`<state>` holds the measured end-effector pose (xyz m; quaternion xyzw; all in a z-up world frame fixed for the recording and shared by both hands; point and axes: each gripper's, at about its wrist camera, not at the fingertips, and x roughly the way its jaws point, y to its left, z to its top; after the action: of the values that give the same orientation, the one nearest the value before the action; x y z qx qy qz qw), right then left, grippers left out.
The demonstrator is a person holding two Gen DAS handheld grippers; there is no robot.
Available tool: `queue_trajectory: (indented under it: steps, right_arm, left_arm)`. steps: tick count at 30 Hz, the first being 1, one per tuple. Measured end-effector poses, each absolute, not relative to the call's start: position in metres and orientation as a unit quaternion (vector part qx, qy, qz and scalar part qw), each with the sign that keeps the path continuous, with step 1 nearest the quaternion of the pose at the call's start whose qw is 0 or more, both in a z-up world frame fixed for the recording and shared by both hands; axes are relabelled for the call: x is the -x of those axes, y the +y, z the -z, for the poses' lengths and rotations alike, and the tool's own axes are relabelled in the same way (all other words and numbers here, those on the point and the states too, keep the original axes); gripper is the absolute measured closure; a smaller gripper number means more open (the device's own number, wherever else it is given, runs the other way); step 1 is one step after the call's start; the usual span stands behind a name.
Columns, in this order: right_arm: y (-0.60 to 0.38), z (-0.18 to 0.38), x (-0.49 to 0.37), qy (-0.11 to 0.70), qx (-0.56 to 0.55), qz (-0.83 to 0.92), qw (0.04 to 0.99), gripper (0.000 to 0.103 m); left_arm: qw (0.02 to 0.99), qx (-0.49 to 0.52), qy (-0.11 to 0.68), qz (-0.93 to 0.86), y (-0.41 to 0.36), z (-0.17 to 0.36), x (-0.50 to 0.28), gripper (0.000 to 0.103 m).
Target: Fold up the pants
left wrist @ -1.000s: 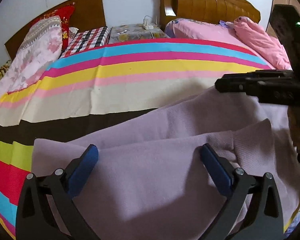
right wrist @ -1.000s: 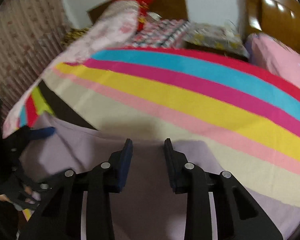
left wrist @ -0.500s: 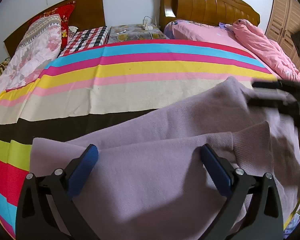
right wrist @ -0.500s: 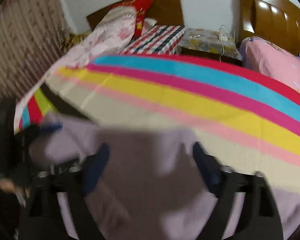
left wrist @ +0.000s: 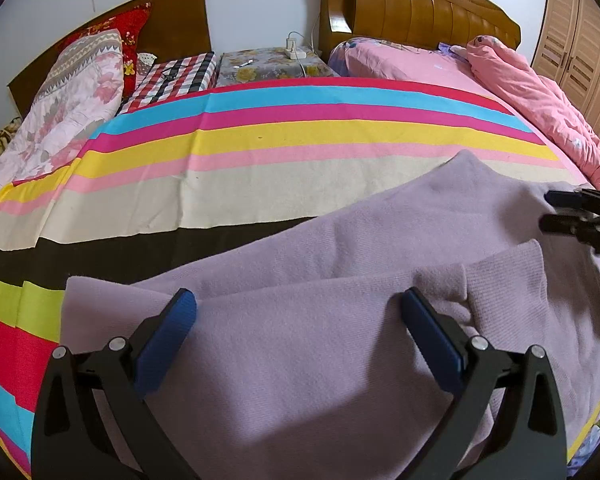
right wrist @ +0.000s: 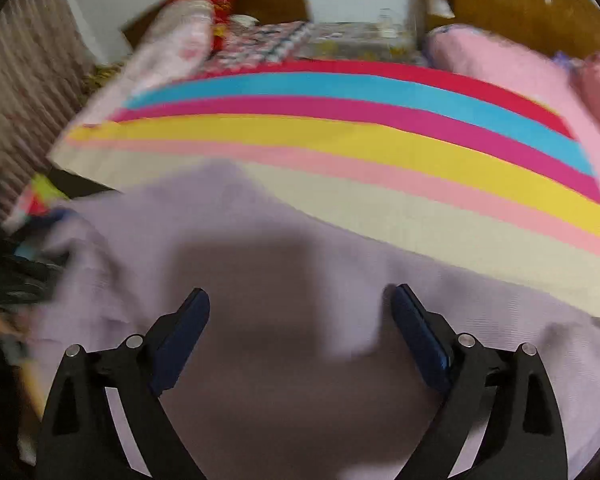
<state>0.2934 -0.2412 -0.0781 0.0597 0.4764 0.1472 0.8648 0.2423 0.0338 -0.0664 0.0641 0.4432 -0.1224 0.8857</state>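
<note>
Flat, the pants (left wrist: 340, 264) run diagonally across the striped blanket (left wrist: 300, 152).

Bed (left wrist: 228, 236) carries a striped blanket (left wrist: 300, 136): red, blue, magenta, yellow, pink, cream, then black bands. Lilac pants (left wrist: 340, 264) lie flat on the blanket's near part, over the black and cream bands, one layer folded onto another. Floral quilt (left wrist: 72, 96) rests at the far left, checked pillow (left wrist: 176, 76) beside it. Pink quilt (left wrist: 540, 104) bunched along the right side.
</note>
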Motion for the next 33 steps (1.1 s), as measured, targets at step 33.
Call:
queue_trajectory:
  steps: [33]
  right_arm:
    - [-0.296,0.032,-0.142,0.427,-0.074,-0.083,0.898,0.015]
  left_arm:
    - [0.927,-0.067,0.344,0.131,0.029,0.006,-0.154,0.001]
